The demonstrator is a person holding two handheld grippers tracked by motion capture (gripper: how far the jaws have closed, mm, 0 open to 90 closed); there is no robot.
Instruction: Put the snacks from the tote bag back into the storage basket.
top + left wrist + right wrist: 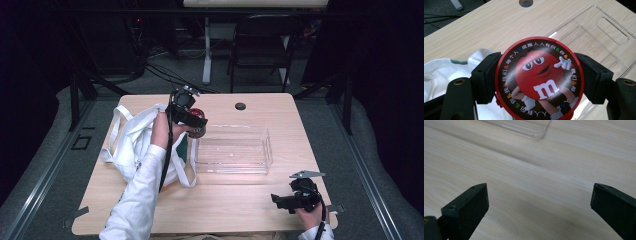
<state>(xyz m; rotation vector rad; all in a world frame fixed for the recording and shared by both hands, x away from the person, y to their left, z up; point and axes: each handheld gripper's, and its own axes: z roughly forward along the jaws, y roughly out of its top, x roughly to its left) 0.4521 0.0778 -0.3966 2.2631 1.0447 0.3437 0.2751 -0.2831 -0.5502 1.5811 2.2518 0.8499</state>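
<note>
A: Far left of the table (235, 200)?
B: White tote bag (132, 142), lying slumped and open-mouthed. Nothing gripping it.

A: Left tongs (192, 120)?
B: Clamped on a round red-lidded M&M's candy tin (539, 80), one jaw on each side of the lid. Tin is held up off the table, between the bag and the clear plastic tray (267, 150), just at the tray's left end.

A: Step?
B: Looks like carry phase: tin is out of the bag and headed for the tray.

A: Next move?
B: Probably shift right over the tray, lower it, then release. Needs to clear the tray wall.

A: Right tongs (537, 212)?
B: Jaws wide apart, holding nothing, idle low over bare table near the front right corner, tray corner ahead.
</note>
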